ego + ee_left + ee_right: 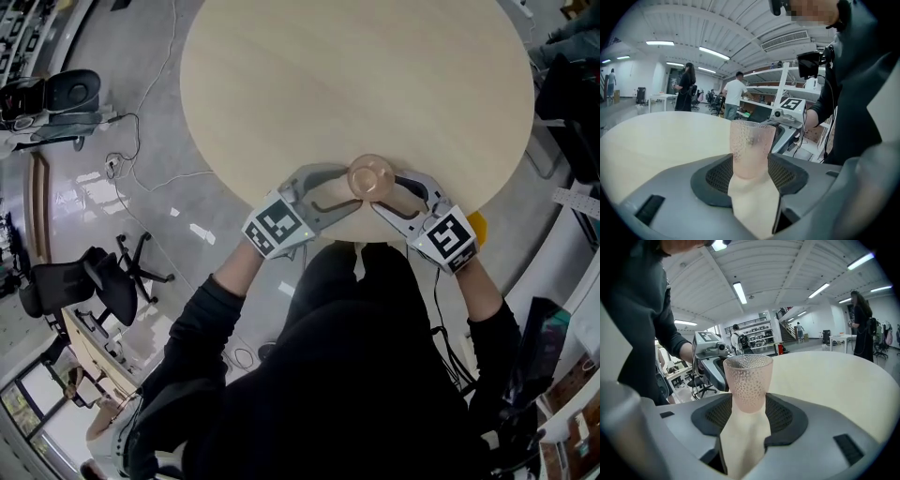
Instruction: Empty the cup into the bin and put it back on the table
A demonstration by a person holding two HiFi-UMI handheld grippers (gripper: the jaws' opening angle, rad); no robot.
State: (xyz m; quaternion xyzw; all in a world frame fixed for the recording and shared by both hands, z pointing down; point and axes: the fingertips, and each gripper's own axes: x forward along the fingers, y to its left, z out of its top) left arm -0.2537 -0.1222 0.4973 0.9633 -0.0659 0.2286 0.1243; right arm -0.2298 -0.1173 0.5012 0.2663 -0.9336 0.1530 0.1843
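Note:
A translucent pinkish dimpled cup [370, 176] stands upright at the near edge of the round wooden table [356, 75]; it looks empty. My left gripper [354, 186] comes at it from the left and my right gripper [384, 192] from the right, their tips meeting around the cup's near side. In the left gripper view the cup [751, 147] rises right at the gap between the dark pads [717, 176]. The right gripper view shows the same cup [748, 380] at its gap, with the left gripper behind it. Both sets of jaws stand apart by about the cup's base width.
A yellow object [478, 225] peeks out below the table's right edge. Black office chairs [89, 281] and loose cables [141, 150] are on the floor to the left. Shelving and several people [735, 93] stand beyond the table.

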